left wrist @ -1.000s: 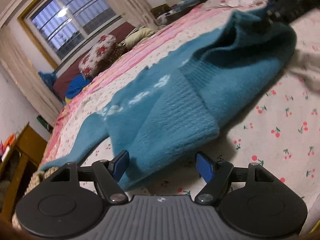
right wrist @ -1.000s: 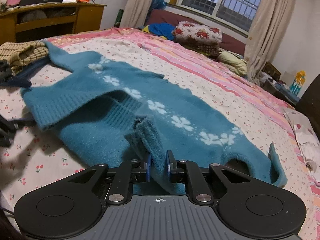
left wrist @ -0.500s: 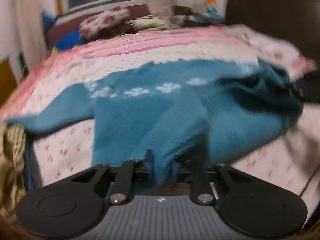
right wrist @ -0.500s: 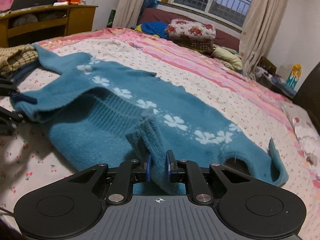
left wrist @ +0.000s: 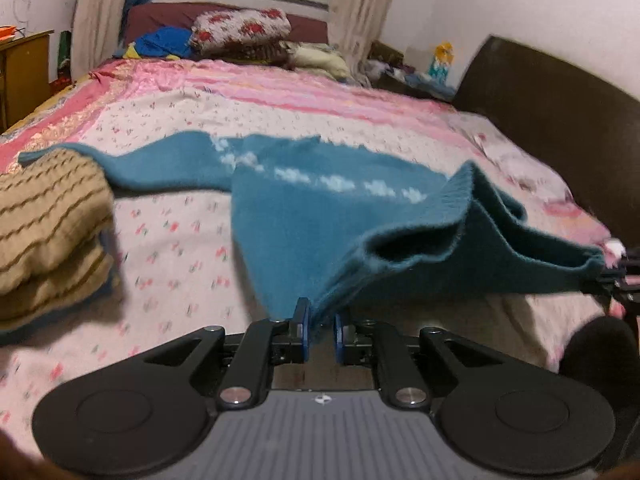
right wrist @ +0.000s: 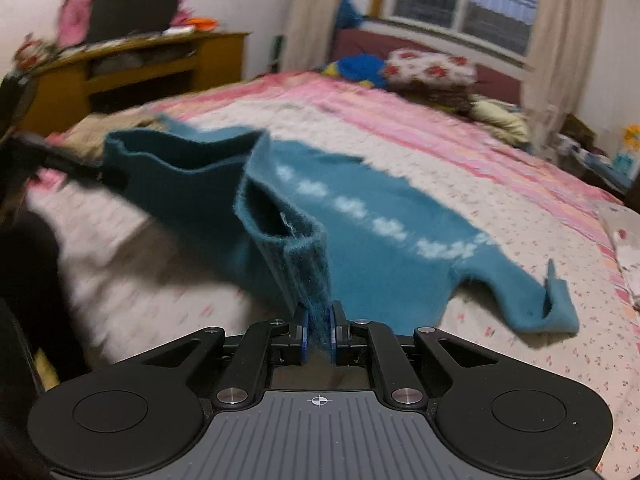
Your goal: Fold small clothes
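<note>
The left hand-held gripper (left wrist: 319, 330) is clamped on the near hem of the blue sweater (left wrist: 320, 208), its blue pads pinching one corner of the knit. The right hand-held gripper (right wrist: 318, 330) is clamped on the other hem corner, with the ribbed band bunched between its pads. Between the two grips the hem hangs lifted off the bed (left wrist: 180, 240), sagging open like a mouth, while the rest of the sweater, with its row of white flowers (right wrist: 384, 226), lies flat farther up the bedspread.

The step in hand looks like carrying the hem up and over toward the neck to fold the sweater in half. To do it well, both grips should travel together at the same height, keeping the hem taut between them so the two layers close and do not bag. Each grip seems to hold both layers, though the blur makes that uncertain on the left side.

One sleeve (right wrist: 532, 304) trails out to the right with its cuff curled, and the other sleeve (left wrist: 120, 168) reaches toward a folded tan knit (left wrist: 48, 216) at the left; the fold should land short of that pile. Beyond lie pillows (left wrist: 240, 32) and the window.
</note>
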The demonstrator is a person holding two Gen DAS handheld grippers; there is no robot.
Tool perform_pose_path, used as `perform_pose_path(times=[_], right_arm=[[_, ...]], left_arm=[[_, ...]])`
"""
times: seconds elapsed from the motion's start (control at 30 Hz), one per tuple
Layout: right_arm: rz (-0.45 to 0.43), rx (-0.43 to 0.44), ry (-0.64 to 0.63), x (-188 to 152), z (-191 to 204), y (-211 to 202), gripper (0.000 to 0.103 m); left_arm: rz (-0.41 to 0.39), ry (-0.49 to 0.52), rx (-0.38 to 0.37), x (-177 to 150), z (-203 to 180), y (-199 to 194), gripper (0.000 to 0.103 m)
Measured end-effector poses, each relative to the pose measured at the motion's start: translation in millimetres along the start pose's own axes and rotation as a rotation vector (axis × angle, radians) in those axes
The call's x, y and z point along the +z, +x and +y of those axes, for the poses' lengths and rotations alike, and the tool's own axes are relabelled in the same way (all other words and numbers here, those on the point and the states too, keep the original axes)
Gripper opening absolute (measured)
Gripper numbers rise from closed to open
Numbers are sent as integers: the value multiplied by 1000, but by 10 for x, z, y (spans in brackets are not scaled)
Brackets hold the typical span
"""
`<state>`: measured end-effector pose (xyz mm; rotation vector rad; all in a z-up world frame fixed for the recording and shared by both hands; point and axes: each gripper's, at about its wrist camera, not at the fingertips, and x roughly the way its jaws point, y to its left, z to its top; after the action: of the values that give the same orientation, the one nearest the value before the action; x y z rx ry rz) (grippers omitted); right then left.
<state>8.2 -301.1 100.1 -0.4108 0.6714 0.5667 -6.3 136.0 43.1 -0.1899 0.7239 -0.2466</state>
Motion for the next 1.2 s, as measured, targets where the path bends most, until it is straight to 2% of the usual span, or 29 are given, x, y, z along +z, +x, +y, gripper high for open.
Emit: perform_pose_path(times=[0.07, 0.17, 0.3, 0.47, 0.57, 0.67, 0.8, 0.9, 1.0, 1.07, 1.2], right_arm=[[51, -19, -61, -71, 106, -25, 12], [101, 9, -135, -126, 242, -89, 12], [77, -4, -209, -115, 368, -232, 17], [-22, 9, -95, 55, 308, -56, 24], [-17, 45, -1, 123, 316, 285, 24], [30, 75, 84, 100, 350, 646, 24], [153, 38, 107, -58, 390, 983, 24], [259, 19, 121, -213, 342, 1109, 24], [261, 23, 164, -199, 242, 1068, 25], [242, 7, 158, -151, 224, 1035, 25], [188, 64, 212, -48, 211, 1072, 25]], left_arm=[[21, 24, 5, -72, -10, -97, 18], [45, 80, -1, -143, -82, -244, 19], [33, 144, 1, -118, -200, -317, 22], [24, 147, -39, 14, -357, 12, 25], [73, 149, -57, 34, -495, 368, 25], [150, 154, -47, -23, -622, 718, 25], [282, 193, 6, -204, -717, 1045, 26], [326, 226, 12, -305, -704, 1073, 27], [365, 234, 20, -232, -696, 1000, 29], [361, 237, 27, -177, -716, 958, 29], [273, 213, -17, -19, -827, 936, 30]])
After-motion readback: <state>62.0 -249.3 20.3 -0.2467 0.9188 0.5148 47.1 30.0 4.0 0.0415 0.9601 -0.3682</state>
